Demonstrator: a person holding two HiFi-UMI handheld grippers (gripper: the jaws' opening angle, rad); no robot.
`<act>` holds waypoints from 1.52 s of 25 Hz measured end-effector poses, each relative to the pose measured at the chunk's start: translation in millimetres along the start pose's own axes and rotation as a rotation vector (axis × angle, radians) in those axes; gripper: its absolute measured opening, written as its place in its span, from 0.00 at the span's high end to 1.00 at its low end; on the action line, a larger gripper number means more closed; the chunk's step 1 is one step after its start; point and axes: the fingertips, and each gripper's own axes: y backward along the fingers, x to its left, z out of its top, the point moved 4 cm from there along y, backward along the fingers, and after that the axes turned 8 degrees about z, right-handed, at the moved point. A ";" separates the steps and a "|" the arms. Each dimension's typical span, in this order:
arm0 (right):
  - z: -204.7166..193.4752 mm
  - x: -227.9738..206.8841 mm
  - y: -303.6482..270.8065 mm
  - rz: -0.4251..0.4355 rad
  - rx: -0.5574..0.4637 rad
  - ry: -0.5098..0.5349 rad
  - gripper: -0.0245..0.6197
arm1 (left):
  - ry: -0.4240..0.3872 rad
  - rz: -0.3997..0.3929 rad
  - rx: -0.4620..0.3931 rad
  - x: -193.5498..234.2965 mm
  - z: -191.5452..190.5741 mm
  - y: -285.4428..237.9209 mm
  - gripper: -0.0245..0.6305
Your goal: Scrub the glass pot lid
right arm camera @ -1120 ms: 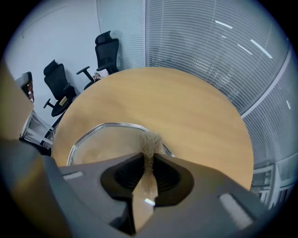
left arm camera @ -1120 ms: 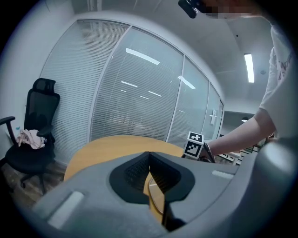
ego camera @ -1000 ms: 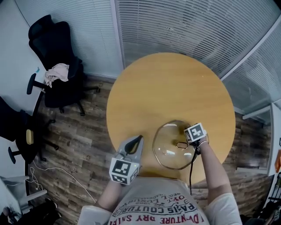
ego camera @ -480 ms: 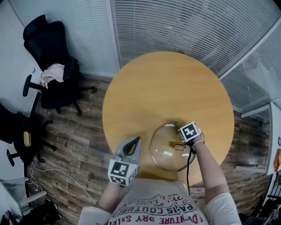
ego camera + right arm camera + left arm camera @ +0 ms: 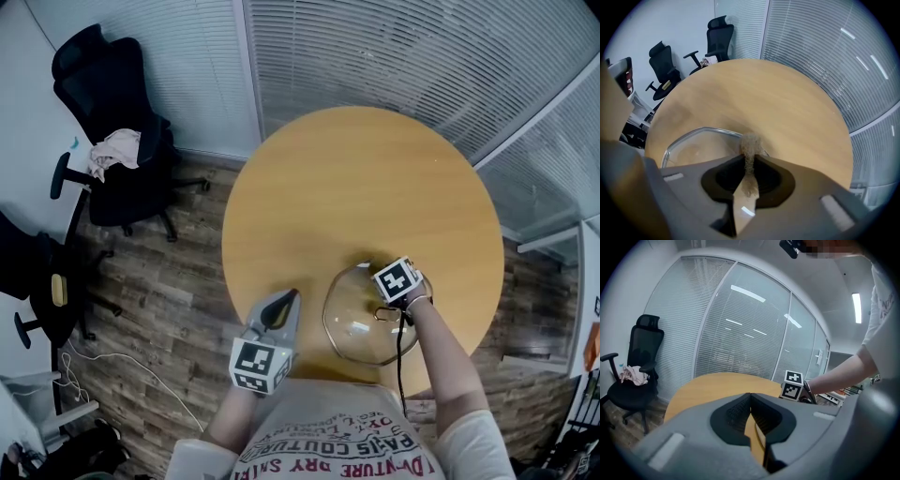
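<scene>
Where the right gripper's (image 5: 750,158) fingers come together, they are clamped on a tan tuft of scouring pad (image 5: 751,141), and its end sits against the far rim of the glass pot lid (image 5: 691,145). The lid lies on the round worktop (image 5: 356,178), close to the person. Left of the lid, well apart from it, the left gripper (image 5: 750,397) hangs with its fingers closed on nothing. I'd judge the scrubbing is under way at the rim, with most of the glass left to cover.
</scene>
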 end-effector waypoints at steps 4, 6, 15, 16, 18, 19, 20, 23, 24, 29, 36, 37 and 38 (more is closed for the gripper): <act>21.6 17.9 1.1 0.025 -0.069 0.087 0.87 | -0.001 0.007 0.003 1.8 -2.8 1.5 0.95; 31.8 28.1 0.6 0.027 -0.101 0.137 0.87 | -0.003 0.009 0.003 3.2 -3.3 1.5 0.95; 39.9 68.1 -2.9 0.036 -0.080 0.257 0.87 | -0.002 0.015 -0.011 6.0 -2.0 7.4 0.95; 39.9 72.0 -3.5 0.035 -0.076 0.270 0.87 | -0.002 0.018 -0.013 6.4 -2.4 9.8 0.95; 39.9 79.0 -3.8 0.033 -0.068 0.297 0.87 | 0.000 0.025 -0.014 7.3 -3.2 15.0 0.95; 40.3 82.7 -3.9 0.035 -0.066 0.309 0.87 | 0.000 0.029 -0.012 8.1 -4.0 17.8 0.95; 41.0 87.0 -4.2 0.039 -0.065 0.320 0.87 | 0.000 0.034 -0.011 9.5 -5.1 20.8 0.95; 42.6 99.5 -4.4 0.043 -0.061 0.349 0.87 | 0.001 0.049 -0.007 14.2 -8.2 29.9 0.95; 42.6 103.1 -4.0 0.044 -0.061 0.359 0.87 | 0.001 0.054 -0.009 15.4 -8.2 32.8 0.95; 38.5 125.5 -1.5 0.104 -0.076 0.374 0.87 | 0.004 0.078 -0.018 14.8 -9.1 48.0 0.95; 23.9 147.6 0.6 0.136 -0.063 0.472 0.87 | 0.010 0.122 -0.027 2.1 -14.2 69.3 0.95; 20.8 150.8 0.9 0.140 -0.062 0.484 0.86 | 0.015 0.130 -0.025 0.2 -15.9 73.1 0.95; 18.3 153.3 1.2 0.141 -0.061 0.499 0.86 | 0.018 0.137 -0.023 -1.5 -17.6 76.7 0.95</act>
